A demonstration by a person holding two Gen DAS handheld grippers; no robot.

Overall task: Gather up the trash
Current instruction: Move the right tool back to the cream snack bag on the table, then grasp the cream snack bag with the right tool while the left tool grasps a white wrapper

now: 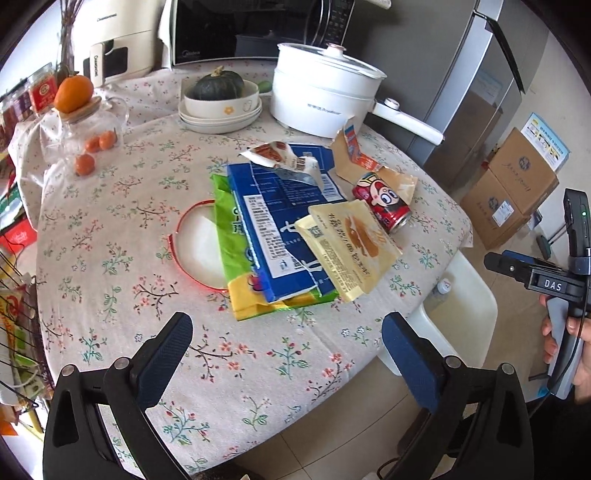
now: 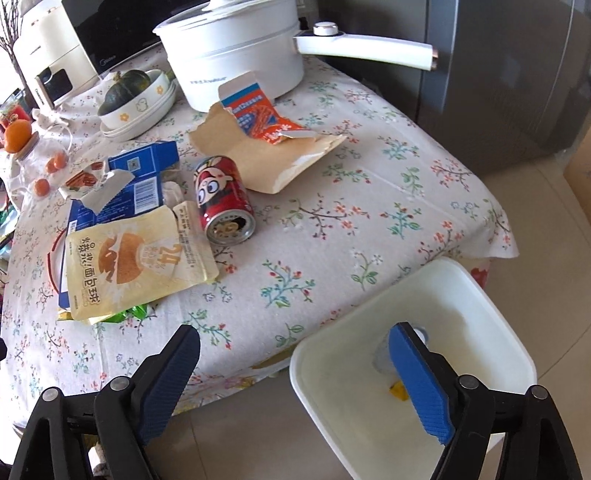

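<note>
Nearest, the left gripper (image 1: 286,356) hangs over the table edge with its jaws spread wide and nothing between them. The right gripper (image 2: 295,373) is likewise spread wide and empty above the white bin (image 2: 491,295) on the floor beside the table; a small bottle and a yellow scrap lie inside the bin. In the left view its body, lettered "DAS", sits in a hand (image 1: 576,354).

On the flowered tablecloth (image 2: 332,240) the trash lies in a heap: a cream snack pouch (image 2: 129,258) marked "24", overlapping a blue box (image 1: 280,225) and a green bag (image 1: 232,236). Just beside the pouch lies a red can (image 2: 221,199) bearing a cartoon face, on its side. Beyond it rests a torn brown envelope (image 2: 258,162).

Farther back stand a white pot (image 1: 317,96), a squash in stacked bowls (image 1: 219,98) and a "Midea" microwave (image 1: 236,29).
</note>
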